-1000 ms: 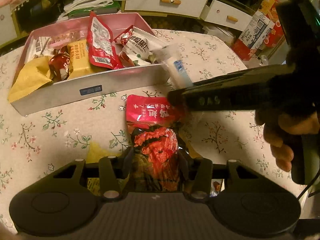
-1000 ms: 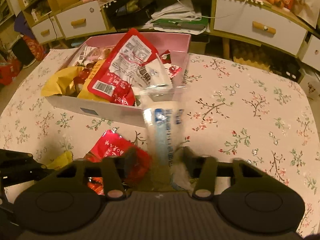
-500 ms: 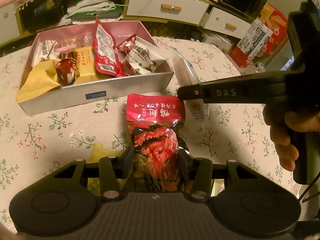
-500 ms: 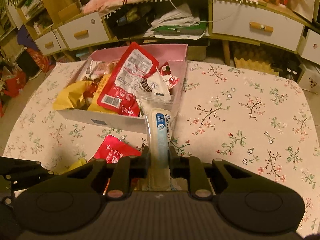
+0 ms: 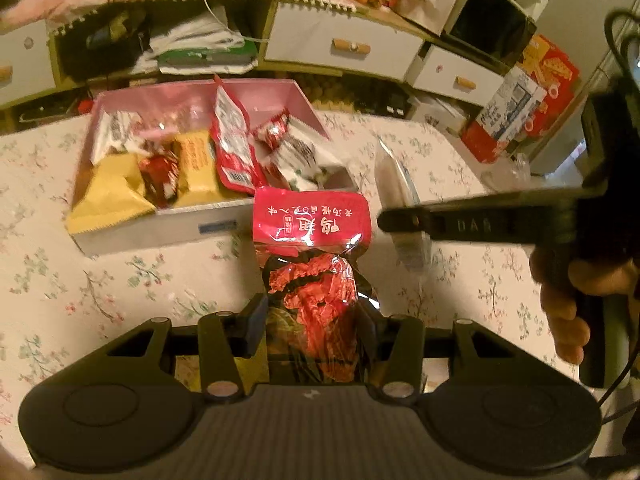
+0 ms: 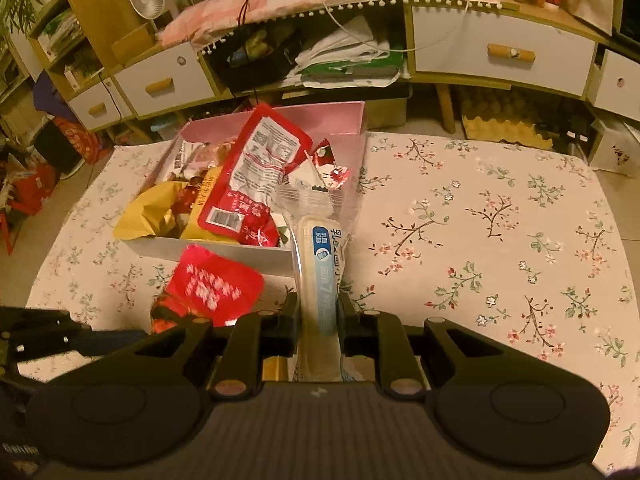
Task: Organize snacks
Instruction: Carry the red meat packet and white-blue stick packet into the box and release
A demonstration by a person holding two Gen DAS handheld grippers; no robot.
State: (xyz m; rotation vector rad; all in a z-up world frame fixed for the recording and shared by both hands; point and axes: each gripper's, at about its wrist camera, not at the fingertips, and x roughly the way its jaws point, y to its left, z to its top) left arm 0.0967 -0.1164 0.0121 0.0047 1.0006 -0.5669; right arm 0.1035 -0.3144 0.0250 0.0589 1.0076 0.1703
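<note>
Your left gripper [image 5: 314,316] is clamping a red, crinkly foil snack pouch [image 5: 312,264], long axis running away from you, red header end pointing far toward the pink-lined open box of snacks [image 5: 256,92]. Your right gripper [image 6: 319,318] is clenching a clear, slim wrapped bun [image 6: 322,264], pointing far, just right of the box.

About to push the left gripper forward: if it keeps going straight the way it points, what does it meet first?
Likely the near wall of the snack box. The left gripper holds a red snack packet whose top edge already overlaps that wall in this view, so the packet would probably touch first; depth is uncertain.
</note>
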